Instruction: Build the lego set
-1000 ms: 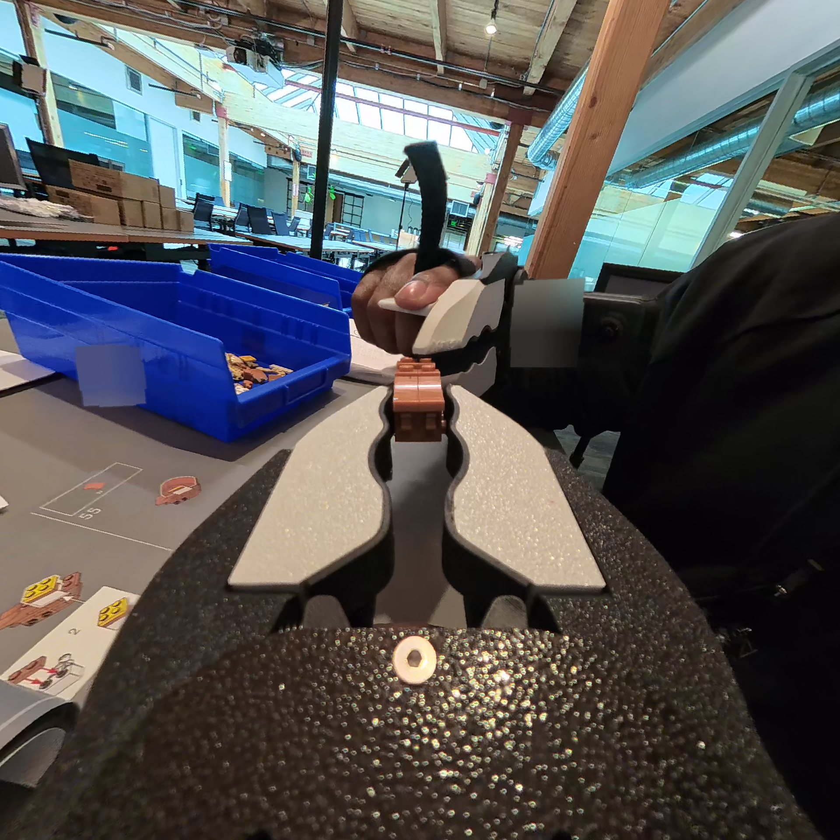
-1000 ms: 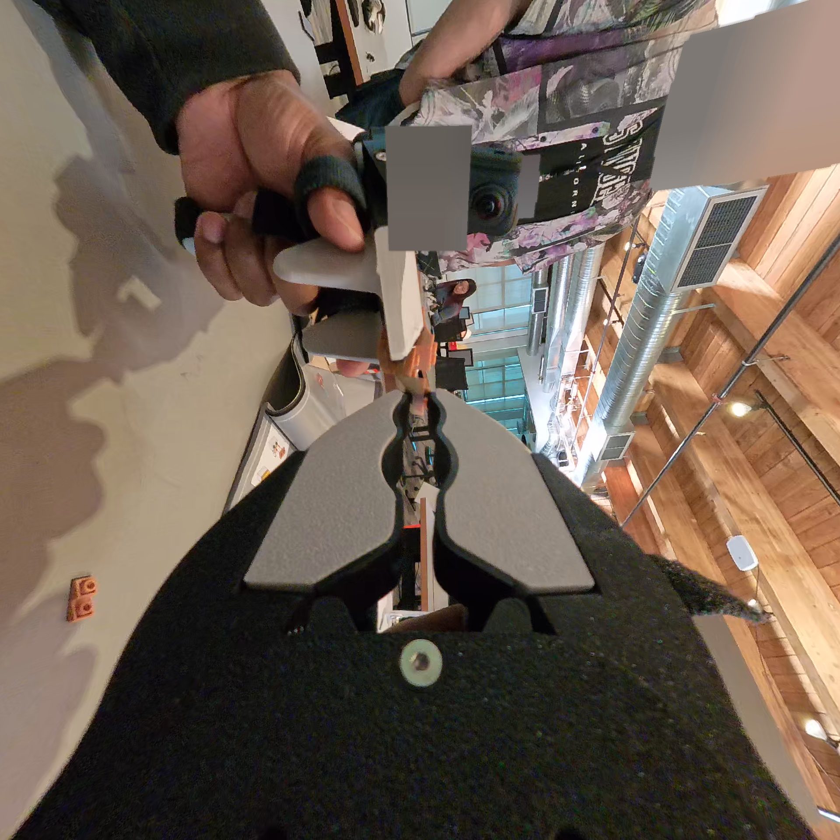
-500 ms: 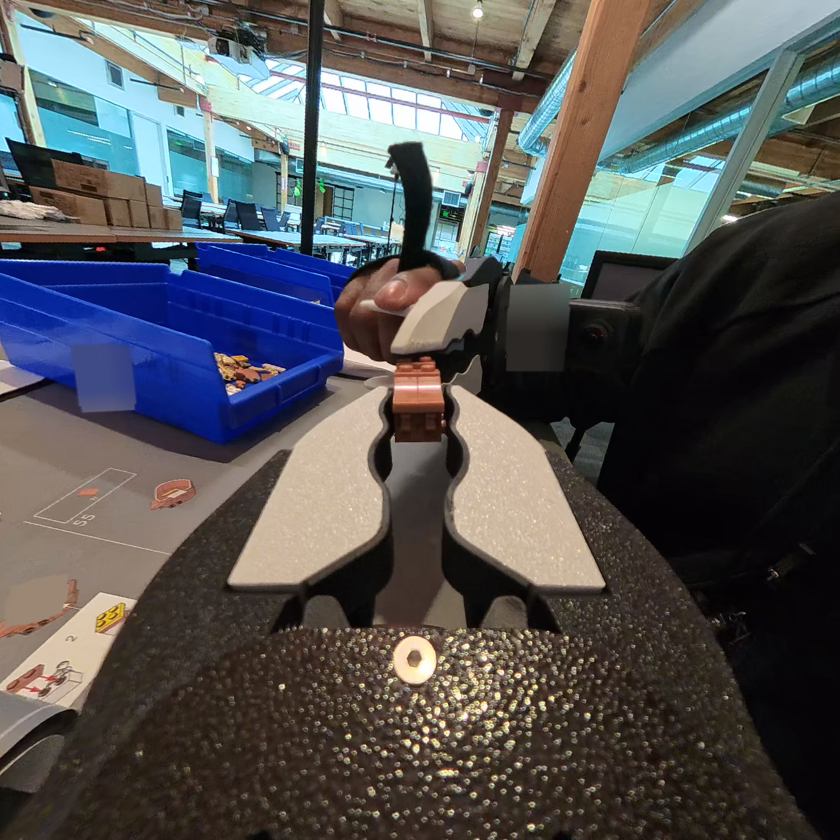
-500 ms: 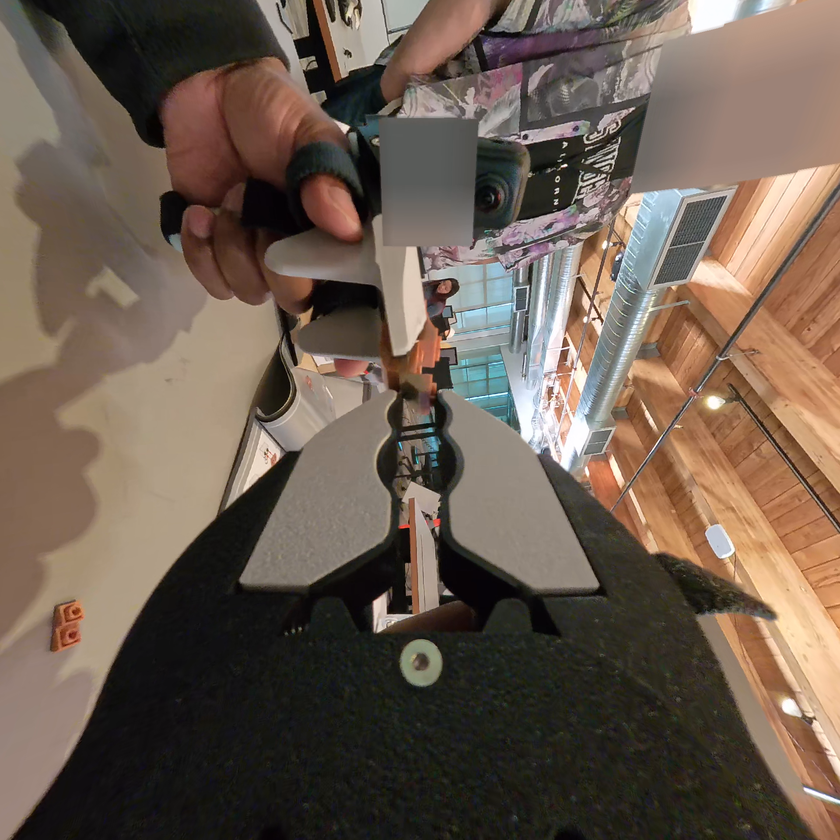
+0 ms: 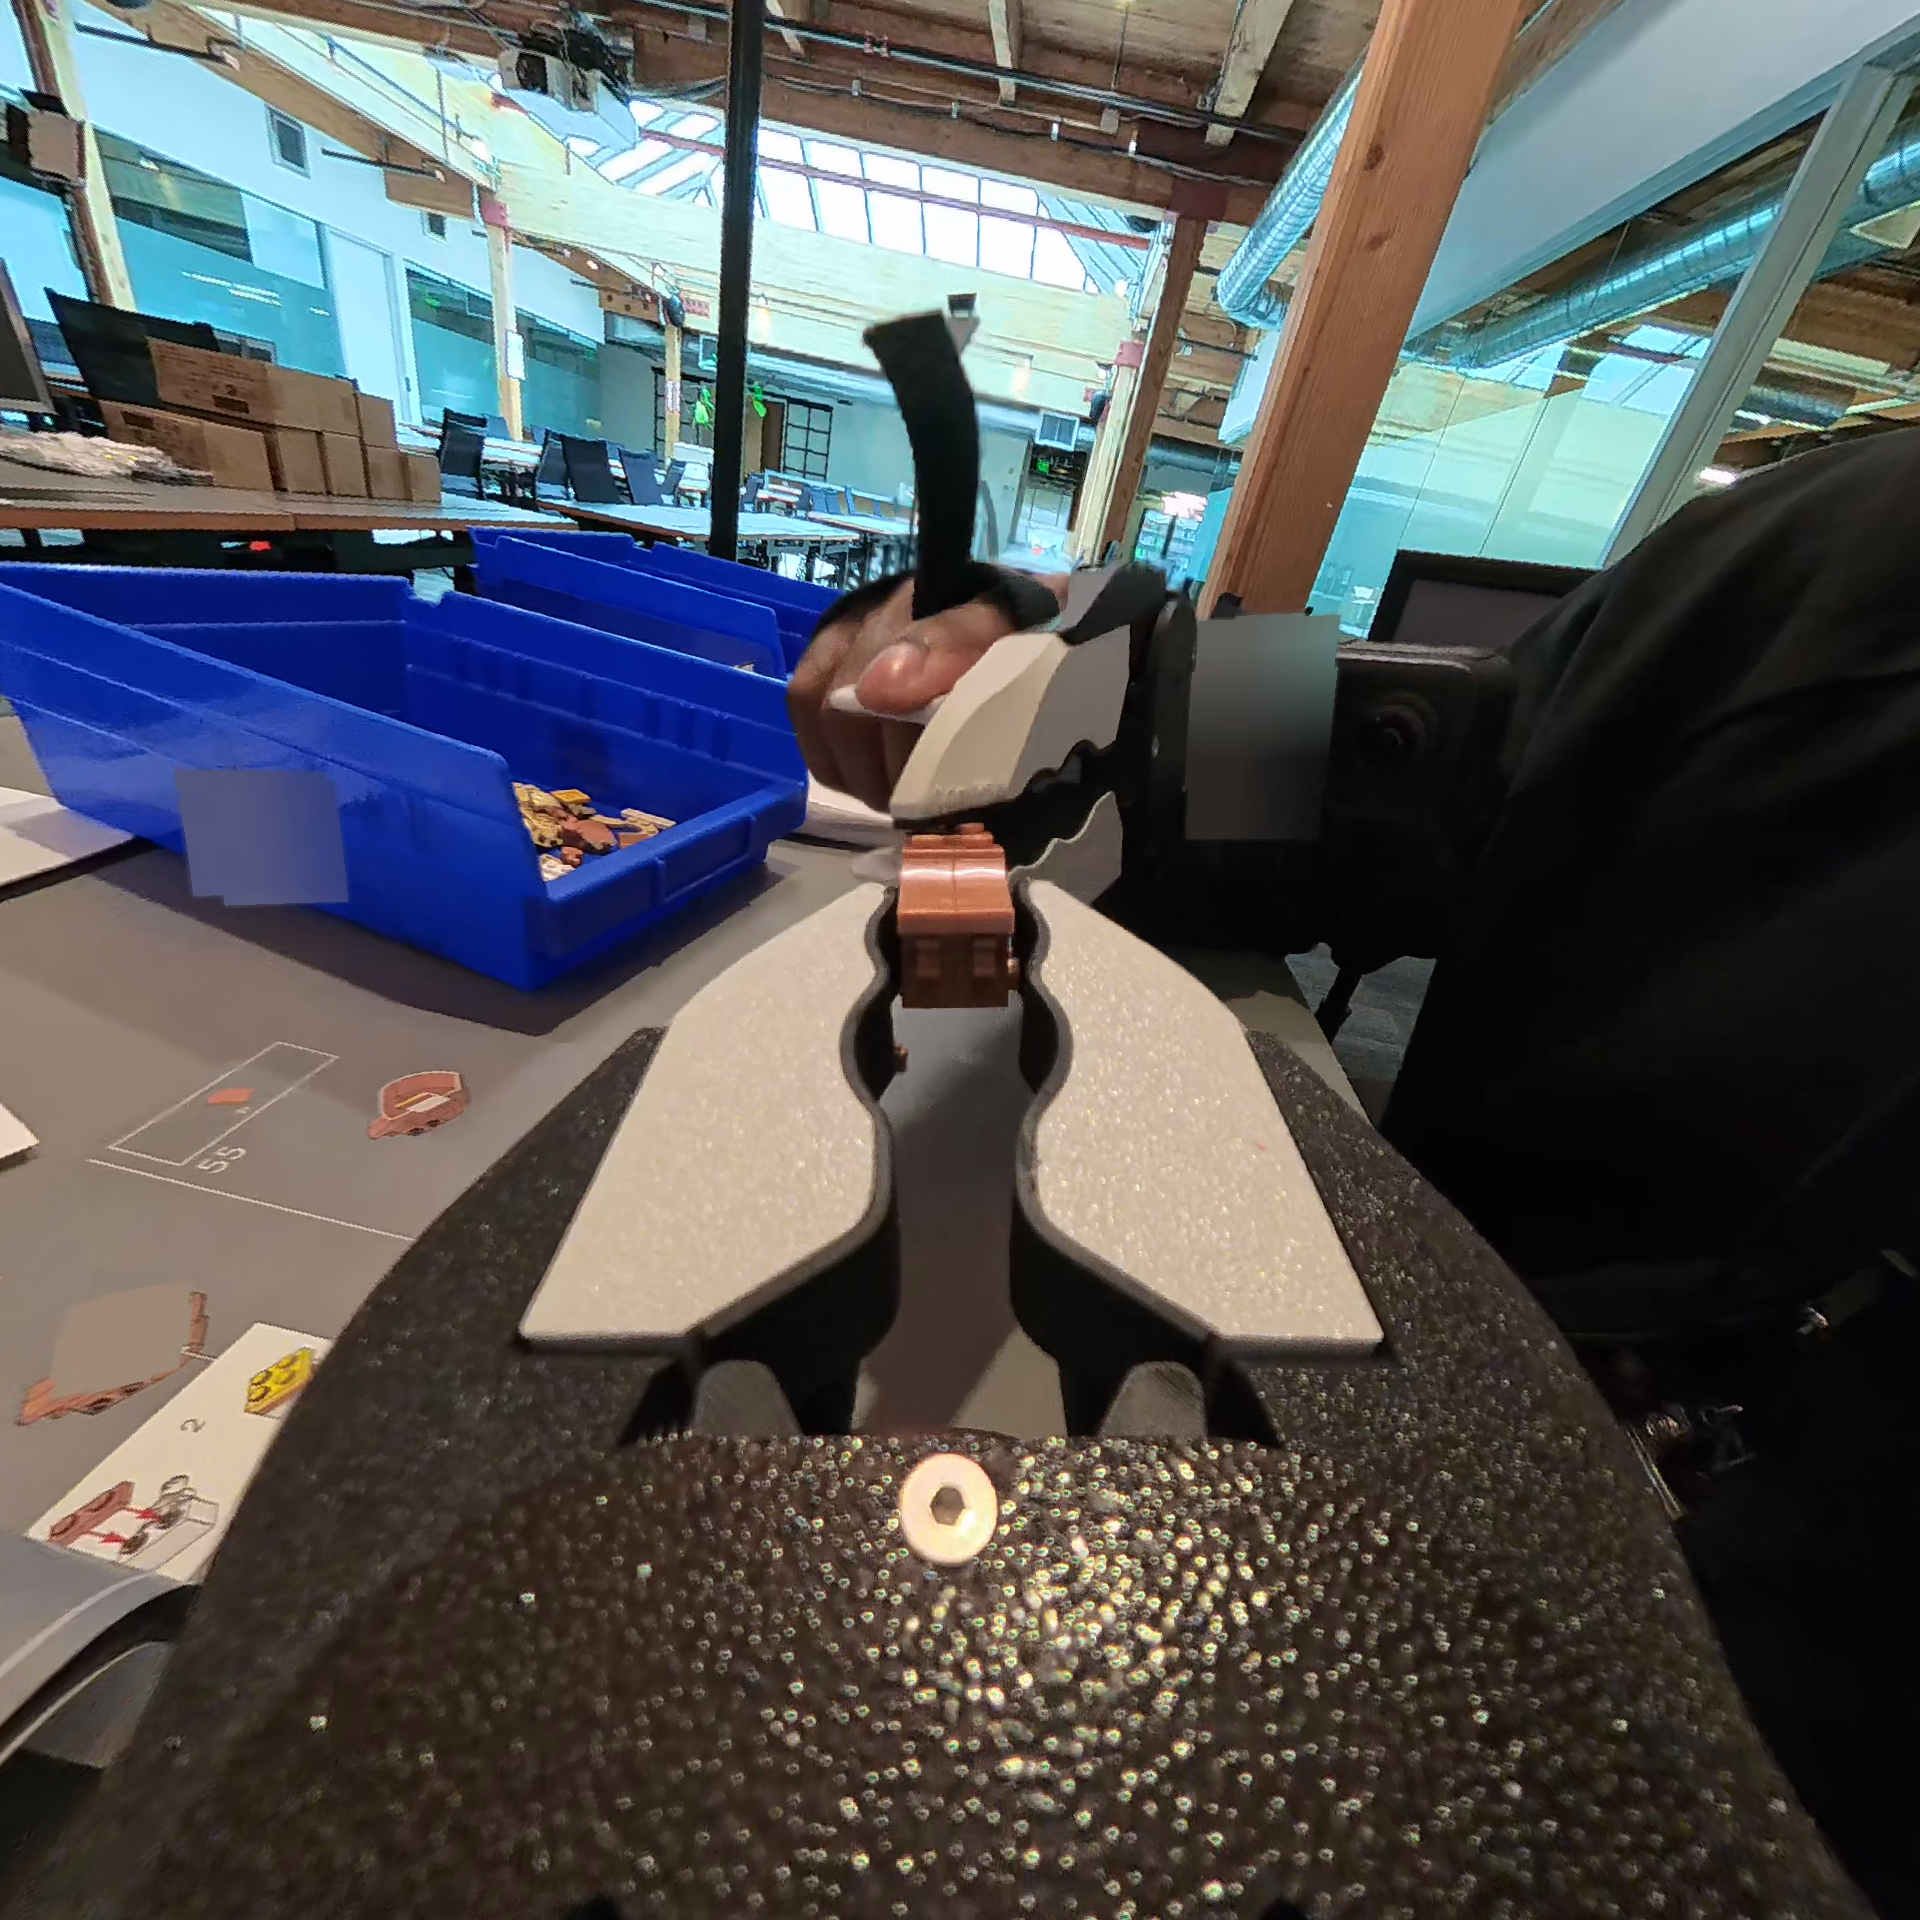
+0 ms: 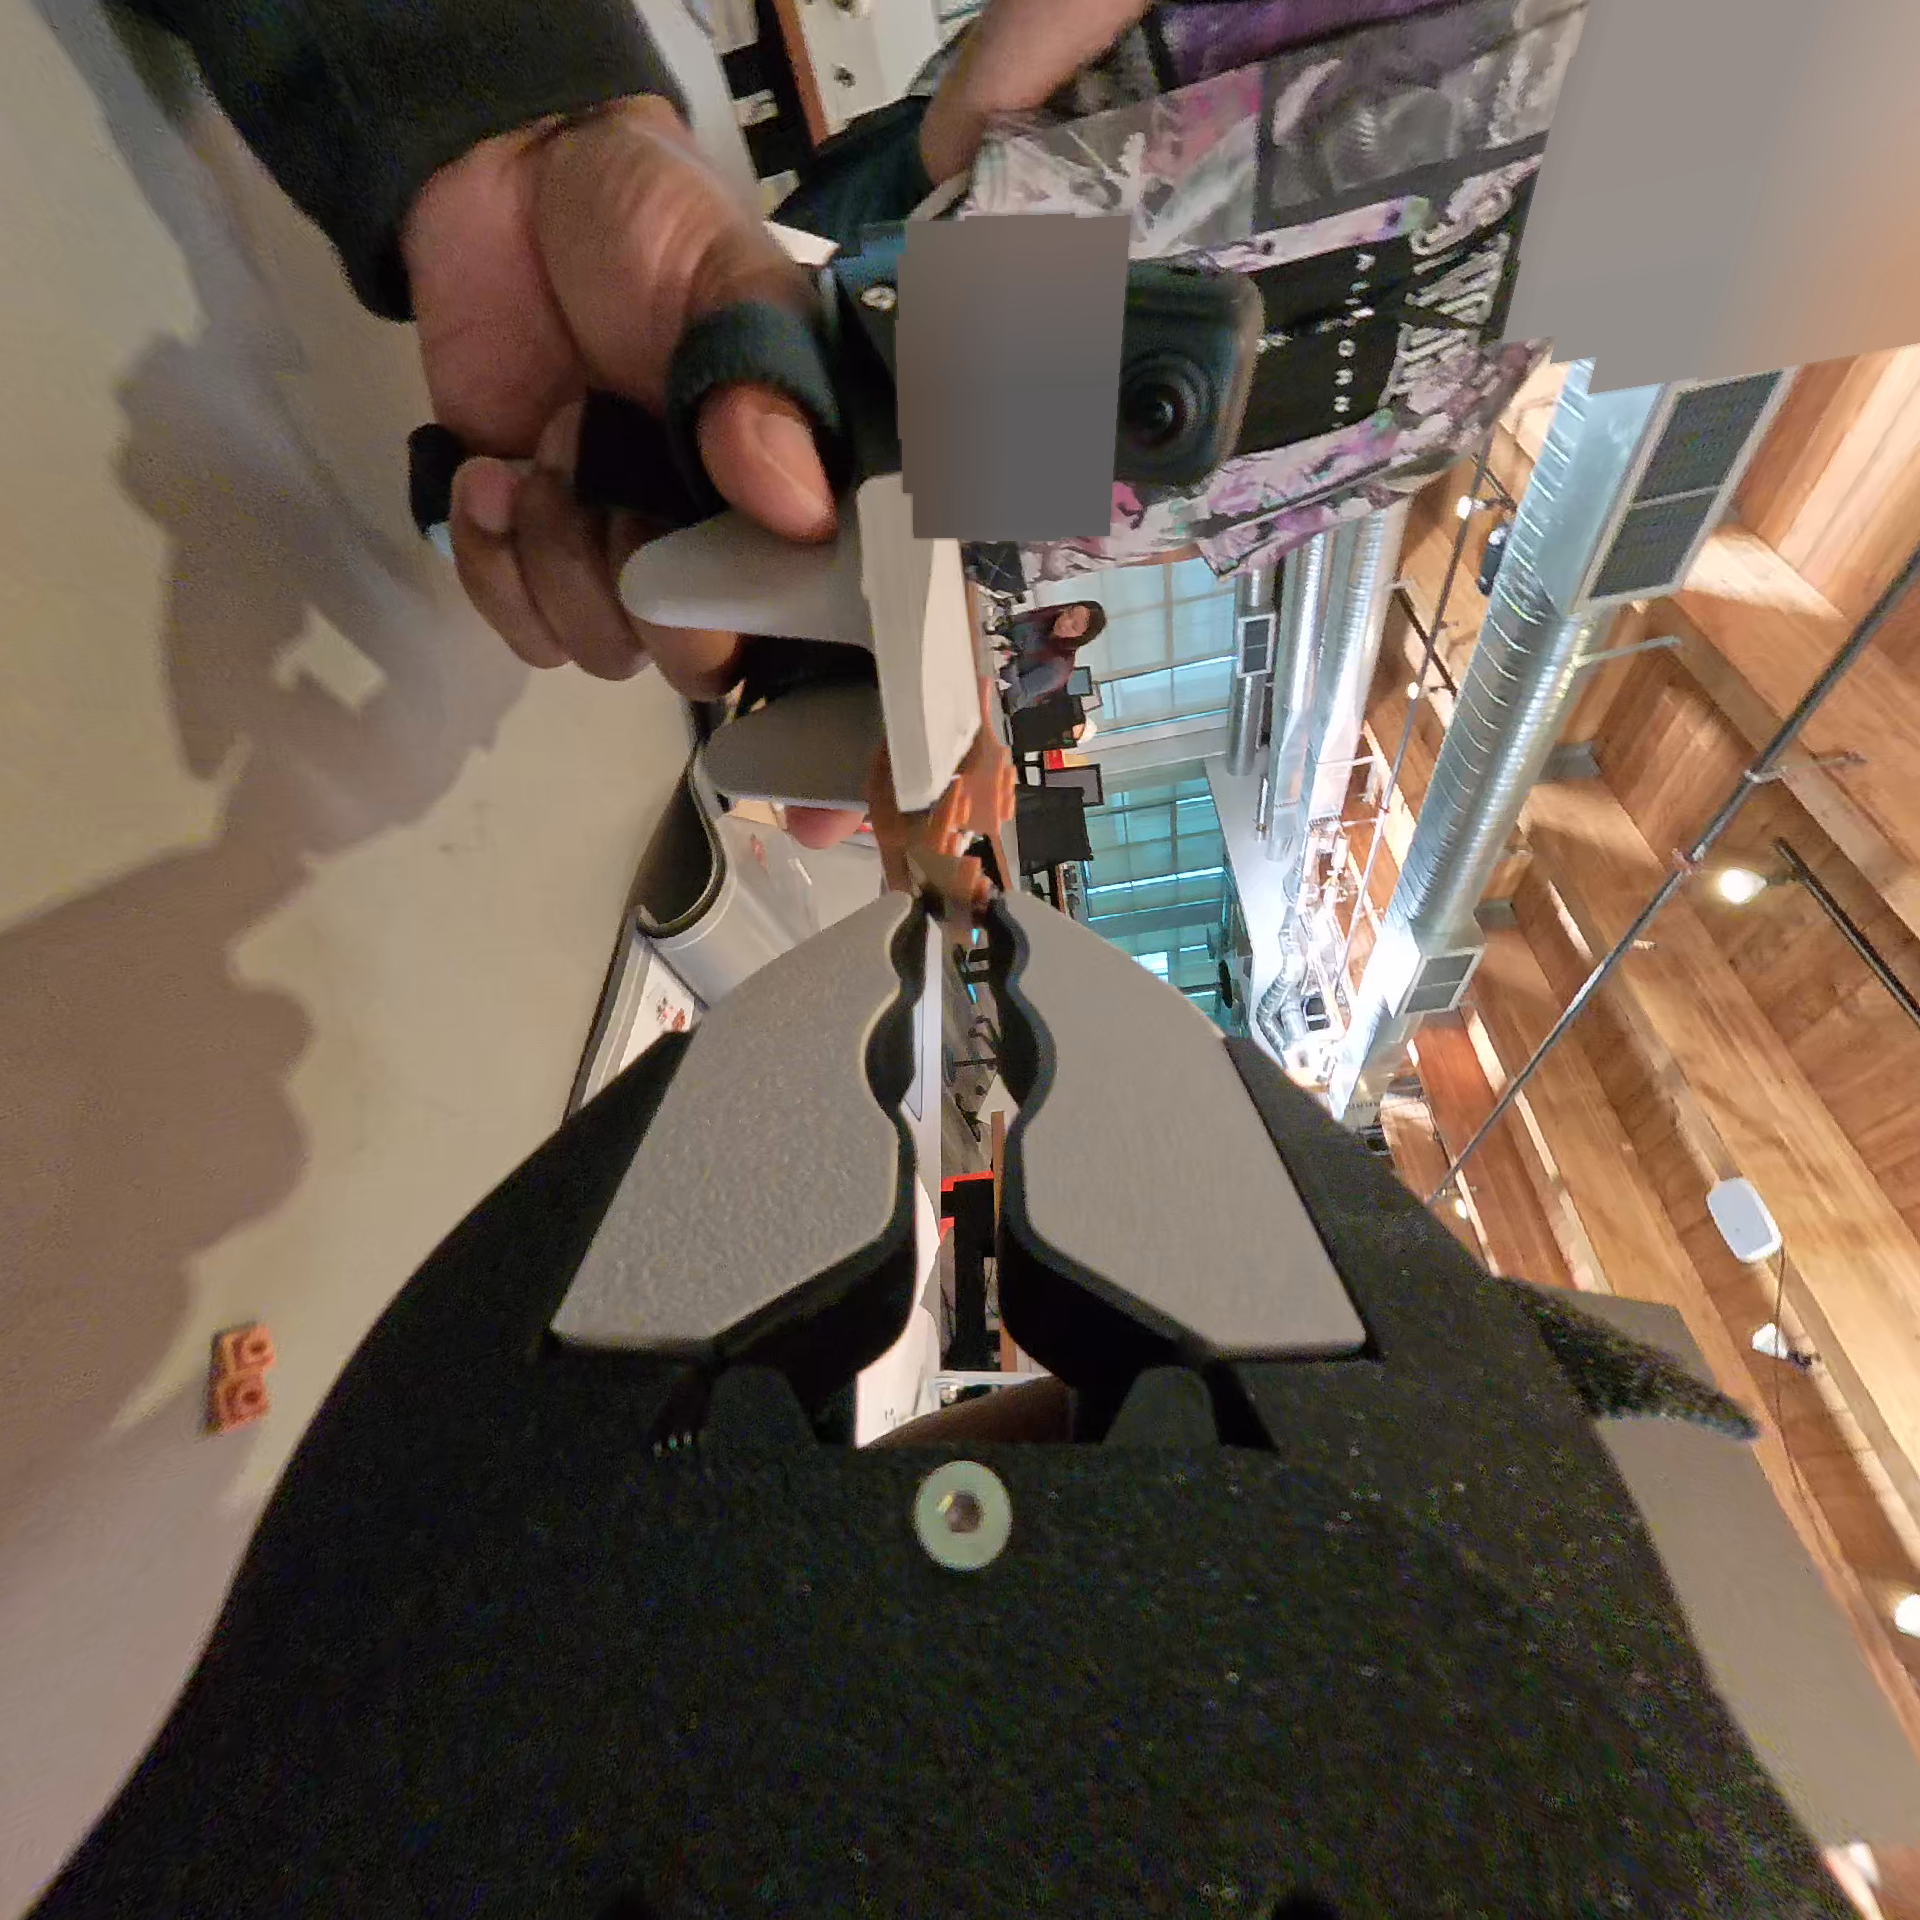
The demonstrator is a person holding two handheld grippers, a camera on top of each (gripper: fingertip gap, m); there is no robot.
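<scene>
My left gripper (image 5: pixel 954 914) is shut on a brown brick assembly (image 5: pixel 954 935) and holds it upright above the grey mat (image 5: pixel 312 997). My right gripper (image 5: pixel 914 831) reaches in from the right, and its fingertips flank the studs on top of the assembly. In the right wrist view, my right gripper (image 6: pixel 958 906) has its tips slightly apart around the end of the assembly (image 6: pixel 977 805), with no clear press on it. The left gripper (image 6: pixel 914 795) and the hand (image 6: pixel 582 364) that holds it show straight ahead.
A blue bin (image 5: pixel 416 748) with loose brown and tan bricks (image 5: pixel 582 821) stands at the left, with a second blue bin (image 5: pixel 644 592) behind. A printed instruction sheet (image 5: pixel 156 1455) lies at the lower left. A small orange brick (image 6: pixel 239 1377) lies on the table. Less than 4 cm separates the two grippers' tips.
My right gripper's tips were nearly together on the assembly's end a second ago and now stand wider apart. The left gripper has kept its hold on the assembly and barely moved.
</scene>
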